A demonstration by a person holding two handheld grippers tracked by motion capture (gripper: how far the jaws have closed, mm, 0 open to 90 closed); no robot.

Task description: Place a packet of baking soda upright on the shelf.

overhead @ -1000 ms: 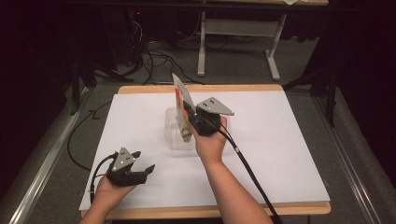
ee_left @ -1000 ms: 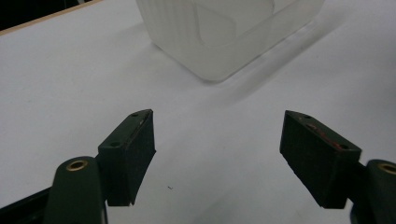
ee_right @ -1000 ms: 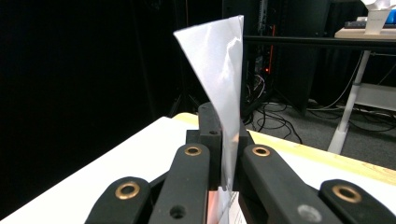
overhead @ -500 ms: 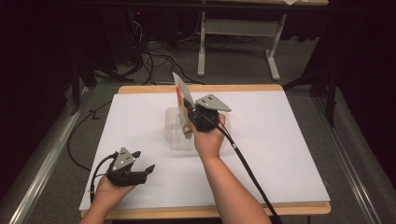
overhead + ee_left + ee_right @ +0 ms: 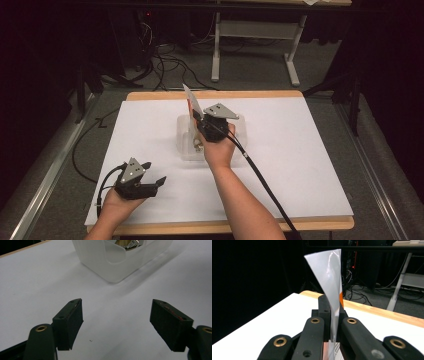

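Note:
My right gripper [image 5: 196, 120] is shut on a thin silver packet [image 5: 191, 101] with an orange patch, holding it upright by its lower edge. In the right gripper view the packet [image 5: 329, 277] rises from between the closed jaws of the gripper [image 5: 333, 315]. It hangs just over a translucent plastic container [image 5: 186, 145] at the middle of the white table top. My left gripper [image 5: 156, 172] rests near the front left of the table, open and holding nothing. In the left gripper view its jaws [image 5: 117, 325] stand wide apart, with the container [image 5: 100, 260] some way ahead.
Some small brassy, labelled items [image 5: 125, 243] lie inside the container. The white sheet [image 5: 310, 150] covers a wooden table. A cable [image 5: 260, 180] trails from my right gripper across the table. Beyond the far edge are floor cables [image 5: 165, 65] and a desk frame [image 5: 290, 60].
My right gripper has sunk slightly toward the container, with the packet in it. The left gripper has stayed where it was.

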